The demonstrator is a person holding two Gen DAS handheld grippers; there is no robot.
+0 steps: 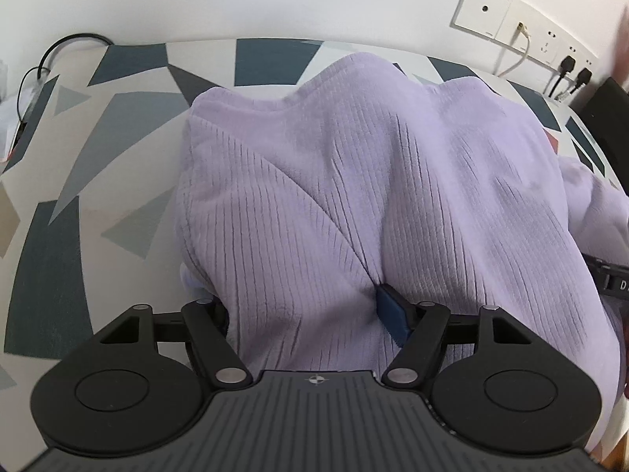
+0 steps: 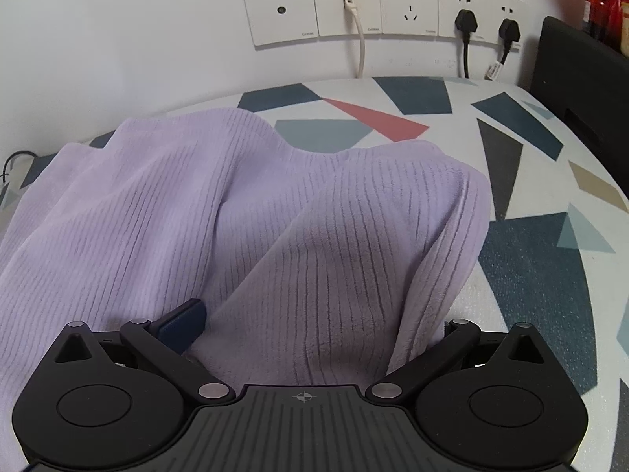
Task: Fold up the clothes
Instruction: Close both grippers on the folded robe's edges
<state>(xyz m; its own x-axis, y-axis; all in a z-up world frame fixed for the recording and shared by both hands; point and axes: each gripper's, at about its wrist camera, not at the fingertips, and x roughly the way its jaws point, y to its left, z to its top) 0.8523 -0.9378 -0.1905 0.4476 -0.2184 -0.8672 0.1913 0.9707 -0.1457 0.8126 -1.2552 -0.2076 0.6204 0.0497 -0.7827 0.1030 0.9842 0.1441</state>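
Folding: a lilac ribbed fleece garment (image 1: 354, 196) is gathered up in front of both tools, its bulk draped ahead of them over the desk (image 1: 78, 157).
Garment, by the left tool: the cloth bulges between the two fingers and falls forward and to the tool's right; a diagonal fold line runs from its upper left down to the blue pad (image 1: 391, 310).
Garment, by the right tool: one flap lies doubled over straight ahead, its rounded edge off to the tool's right, more loose cloth spreading to the left.
Left tool (image 1: 306, 306): fingers set wide, thick cloth bunched between them; one pad is buried, so I cannot tell whether they pinch it.
Right tool (image 2: 314, 326): fingers also wide around a thick wad of cloth, blue pad (image 2: 182, 324) against it on the left; the other is hidden, so grip uncertain.
Progress: partly done by my reading, with one flap turned over but the pile lumpy, edges unaligned; flattening and further folds remain.
Desk: patterned cover with grey, blue and red shapes, showing on both sides.
Beyond: white wall with sockets (image 2: 385, 8), plugs and cables behind the desk.
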